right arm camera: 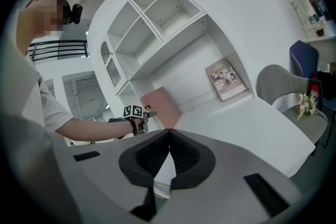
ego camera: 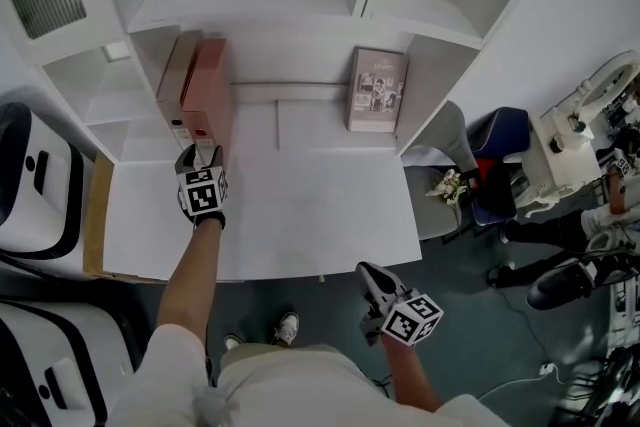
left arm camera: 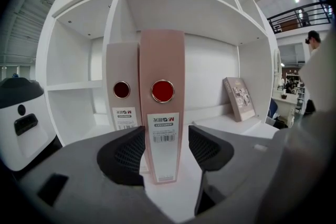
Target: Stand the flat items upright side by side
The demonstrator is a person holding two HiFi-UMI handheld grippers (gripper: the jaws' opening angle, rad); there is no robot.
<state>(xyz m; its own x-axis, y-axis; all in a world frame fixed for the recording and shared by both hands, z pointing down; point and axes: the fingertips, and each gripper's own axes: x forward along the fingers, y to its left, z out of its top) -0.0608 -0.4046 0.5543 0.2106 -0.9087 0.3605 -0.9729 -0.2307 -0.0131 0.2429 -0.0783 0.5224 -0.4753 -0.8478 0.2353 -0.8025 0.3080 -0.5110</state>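
Tongs on my right are hanging pressed together and empty, just off the white desk's front edge. My left tongs are hovering spread before the upright pink cardboard binder, pads clear of its spine. It is standing right beside an upright beige binder at the desk's left rear. A pale photo-cover book is leaning at the right rear corner.

White shelf: pink binder, beige binder, book.
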